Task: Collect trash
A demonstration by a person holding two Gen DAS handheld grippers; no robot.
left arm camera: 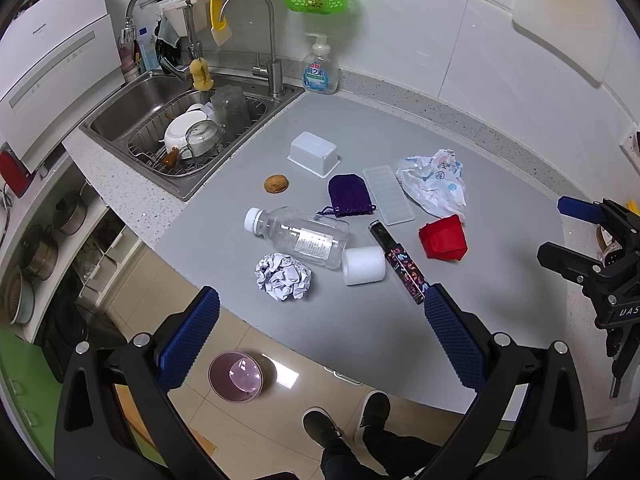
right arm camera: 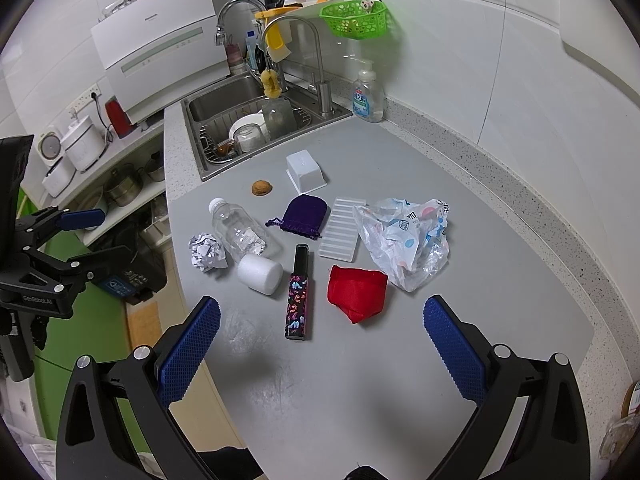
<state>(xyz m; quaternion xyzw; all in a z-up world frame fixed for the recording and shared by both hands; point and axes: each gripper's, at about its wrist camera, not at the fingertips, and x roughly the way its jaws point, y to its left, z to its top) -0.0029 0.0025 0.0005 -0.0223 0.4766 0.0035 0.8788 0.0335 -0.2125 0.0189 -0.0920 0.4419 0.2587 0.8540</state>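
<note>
On the grey countertop [left arm camera: 400, 320] lie a crumpled paper ball [left arm camera: 283, 277], an empty clear plastic bottle [left arm camera: 298, 234] on its side, a white foam roll [left arm camera: 363, 265], a crumpled plastic bag [left arm camera: 434, 180] and a walnut [left arm camera: 276, 183]. My left gripper [left arm camera: 320, 332] is open and empty, above the counter's front edge near the paper ball. My right gripper [right arm camera: 320, 340] is open and empty, in front of the dark patterned box [right arm camera: 298, 300] and red cloth pouch [right arm camera: 356, 290]. A pink bin [left arm camera: 236, 376] stands on the floor below.
A purple pouch [left arm camera: 348, 194], a white ice tray [left arm camera: 387, 194] and an upturned white tub [left arm camera: 314, 153] lie further back. The sink [left arm camera: 132, 96] with a dish rack sits at the back left, a soap bottle [left arm camera: 320, 68] beside it. The person's feet [left arm camera: 344, 416] are below.
</note>
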